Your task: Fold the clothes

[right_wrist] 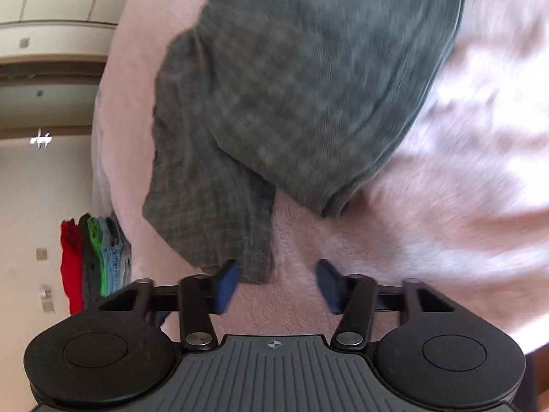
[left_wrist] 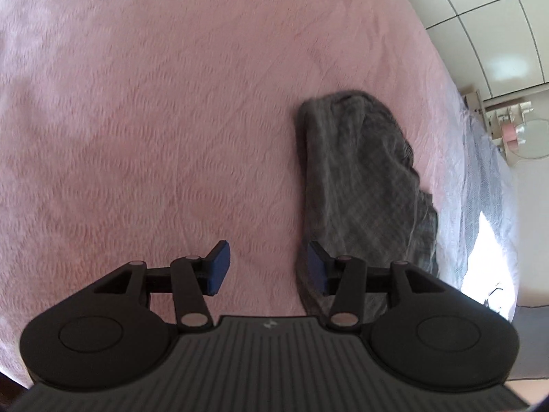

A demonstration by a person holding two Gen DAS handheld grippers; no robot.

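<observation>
Left wrist view: nearest the lens, the left tongs (left_wrist: 269,267) are seen with the blue pads parted and nothing between them but the pink bedspread (left_wrist: 154,120); the right-hand pad stands at the near edge of the grey checked garment (left_wrist: 360,178), without any grip on it being shown. The garment is seen lying as a long, narrow, partly gathered bundle along the bed's right side, with creases and an uneven far end, so that the folding is judged to be under way rather than finished. In the right wrist view, the right tongs (right_wrist: 278,285) are likewise shown open, the garment's near corner lying just beside the left pad, not pinched. Beyond, one layer of the cloth is seen lapped over another, which suggests at least one fold made; squaring and a further fold are judged to remain. Farther off, a stack of folded clothes (right_wrist: 92,261) in red, grey, green and blue is visible beyond the bed's edge. No brand, label or legible writing can be made out; only a small crosshair mark is carried on each device body.
</observation>
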